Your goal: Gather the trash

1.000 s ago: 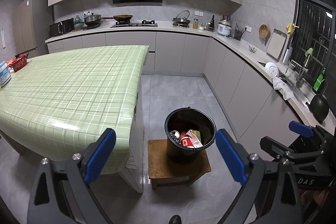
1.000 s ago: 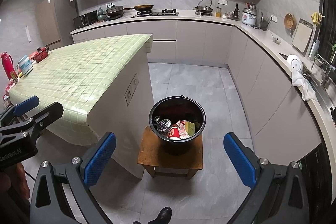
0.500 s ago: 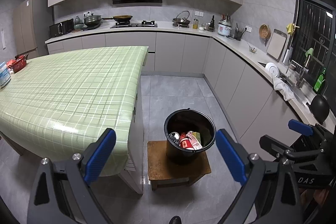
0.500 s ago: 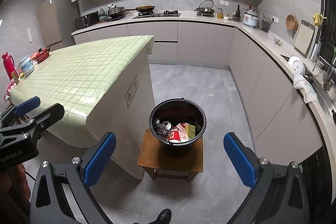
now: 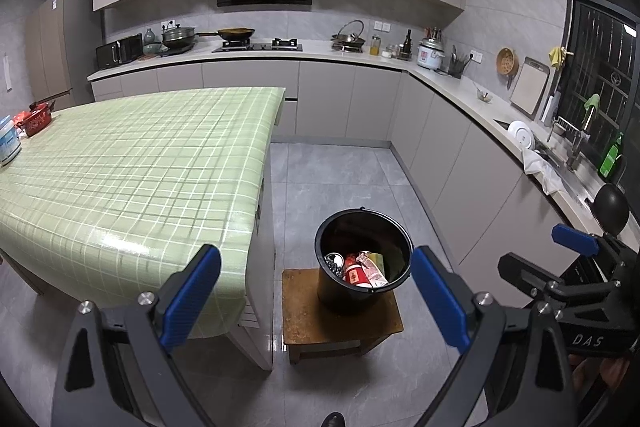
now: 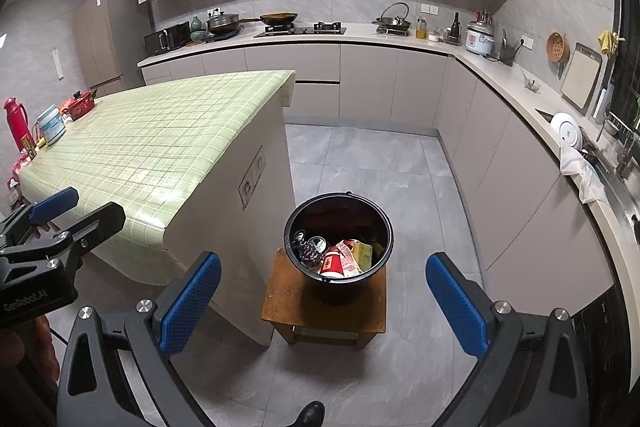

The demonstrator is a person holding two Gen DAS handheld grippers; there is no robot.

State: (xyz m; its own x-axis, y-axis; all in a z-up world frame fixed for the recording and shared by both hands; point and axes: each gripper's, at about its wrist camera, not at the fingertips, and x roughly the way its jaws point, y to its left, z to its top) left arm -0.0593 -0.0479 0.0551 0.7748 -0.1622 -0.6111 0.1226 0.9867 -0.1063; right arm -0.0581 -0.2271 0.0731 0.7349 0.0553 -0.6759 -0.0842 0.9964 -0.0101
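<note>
A black bucket [image 5: 332, 291] [image 6: 296, 223] stands on a low wooden stool [image 5: 312, 323] [image 6: 280, 295] on the floor beside the island. Inside lie a red cup [image 5: 357, 274] [image 6: 332, 263], wrappers and a can. My left gripper [image 5: 316, 291] hangs high above the floor, open and empty, and it shows at the left edge of the right wrist view [image 6: 72, 209]. Equally high, my right gripper [image 6: 323, 297] is open with nothing between its blue pads; the left wrist view catches it at the right edge [image 5: 560, 251].
The island [image 5: 132, 163] [image 6: 160, 143] wears a green checked cloth, with a red pot [image 5: 37, 115], a tin and a red flask [image 6: 15, 123] at its far left end. Counters with stove, rice cooker and sink run along the back and right. Grey tiled floor surrounds the stool.
Both grippers have drifted slightly, so the bucket sits a touch lower in each view. Their jaws stay open and empty.
</note>
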